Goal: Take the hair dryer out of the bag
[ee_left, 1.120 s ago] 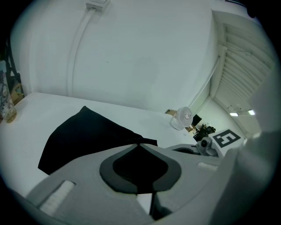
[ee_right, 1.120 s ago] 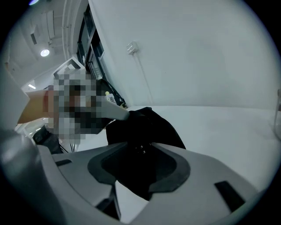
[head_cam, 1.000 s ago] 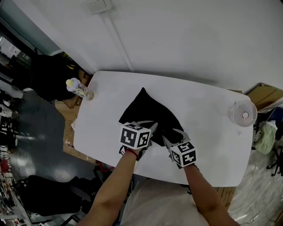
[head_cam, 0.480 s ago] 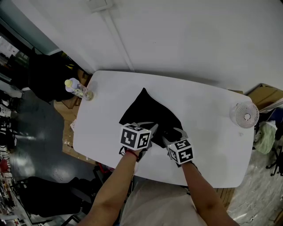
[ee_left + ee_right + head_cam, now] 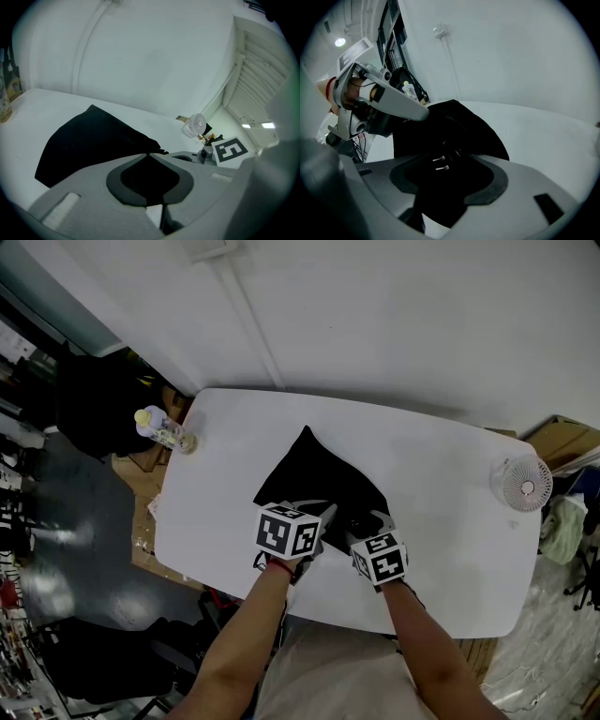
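One black bag (image 5: 323, 474) lies on the white desk (image 5: 441, 474). Two metal plug prongs (image 5: 440, 162) show in its mouth; the hair dryer itself is out of sight inside. The left gripper (image 5: 323, 514) has its fingers pressed on the bag's near edge. The right gripper (image 5: 370, 521) has fingers that have just been spreading; they straddle the prongs without touching. One fan (image 5: 523, 486) stands well right of the bag, and one bottle (image 5: 161, 429) well left.

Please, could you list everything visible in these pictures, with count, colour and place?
table: 1, white, centre
bag: 1, black, middle of table
bottle: 1, clear with yellow cap, table's far left corner
fan: 1, white, table's right end
cardboard box: 1, brown, beyond table's right end
metal prongs: 2, silvery, in bag's dark mouth
left gripper: 1, grey, shut on bag's near edge
right gripper: 1, grey, jaws have just been opening, open over bag's mouth, pressing nothing
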